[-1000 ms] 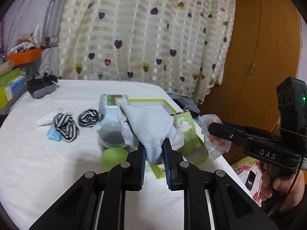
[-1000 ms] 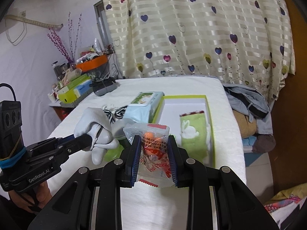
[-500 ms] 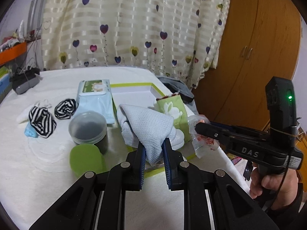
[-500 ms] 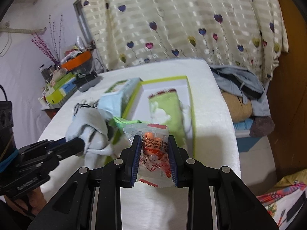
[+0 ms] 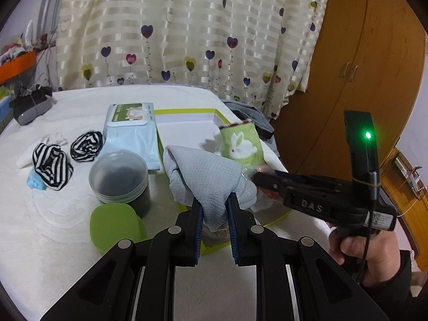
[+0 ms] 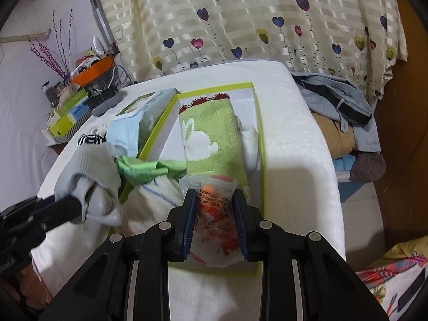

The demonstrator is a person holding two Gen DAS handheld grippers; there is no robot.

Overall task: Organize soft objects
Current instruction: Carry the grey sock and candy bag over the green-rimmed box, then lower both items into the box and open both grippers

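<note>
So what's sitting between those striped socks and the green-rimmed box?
A pale blue wipes pack, seen in the left wrist view, between the striped socks and the box.

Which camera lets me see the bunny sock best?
The right wrist view. There the bunny sock lies big and near the middle, in the green-edged box, its red-trimmed cuff plain, though the bunny appears sideways. The left wrist view shows the sock smaller and farther off, but its bunny stands upright and whole.
</note>
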